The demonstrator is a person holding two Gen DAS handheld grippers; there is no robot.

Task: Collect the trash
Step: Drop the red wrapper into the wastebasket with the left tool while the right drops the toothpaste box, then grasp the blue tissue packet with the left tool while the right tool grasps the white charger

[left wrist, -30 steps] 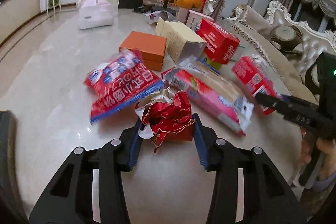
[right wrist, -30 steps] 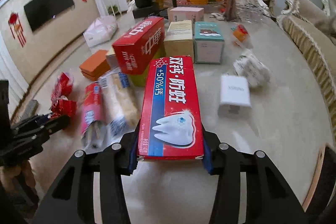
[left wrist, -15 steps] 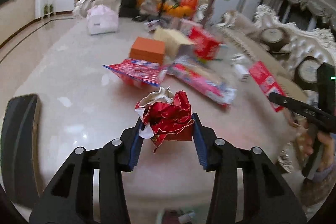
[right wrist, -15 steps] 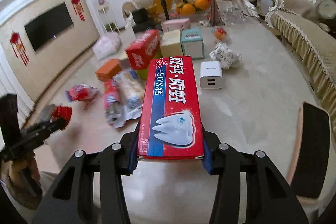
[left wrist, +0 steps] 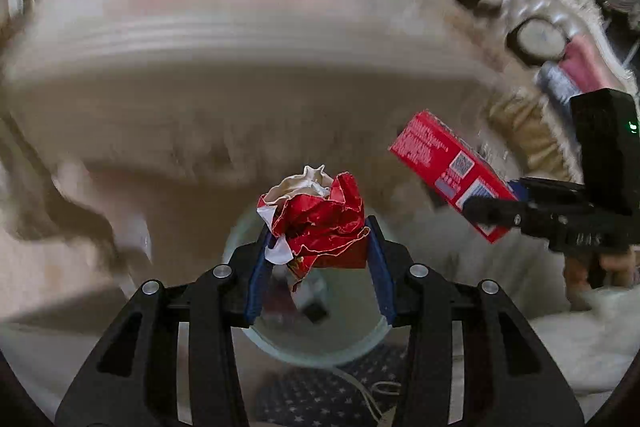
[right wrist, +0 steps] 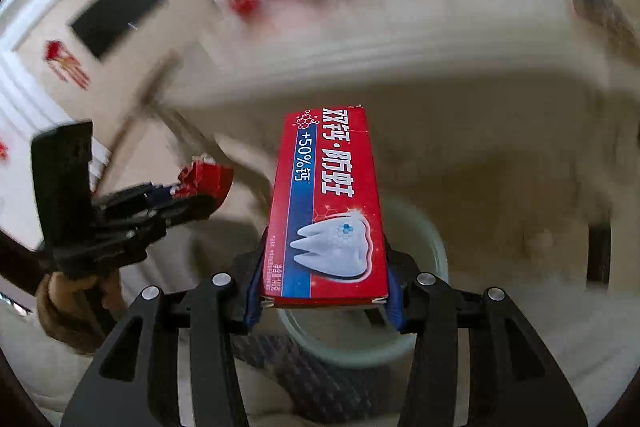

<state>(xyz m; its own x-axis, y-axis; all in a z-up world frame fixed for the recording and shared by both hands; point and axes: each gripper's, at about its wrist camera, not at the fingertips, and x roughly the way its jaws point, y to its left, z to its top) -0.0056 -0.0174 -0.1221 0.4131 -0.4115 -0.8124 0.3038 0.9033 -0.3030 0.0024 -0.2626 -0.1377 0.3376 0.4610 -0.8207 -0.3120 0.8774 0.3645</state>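
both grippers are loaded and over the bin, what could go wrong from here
1. The toothpaste box is long and the right gripper pinches only its near end, so on release it may tip, catch the bin rim and land outside.
2. The crumpled red wrapper in the left gripper is light and ragged; it could cling to a pad or drift past the bin.
3. Both views are motion-blurred, so the hands look fast and close; the two grippers might collide.

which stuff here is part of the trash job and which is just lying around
Part of the job:
- crumpled red wrapper, held in the left tongs
- toothpaste box, held in the right tongs
- bin below both

Just lying about:
- blurred boxes on the table
- starred mat
- black screen on the wall
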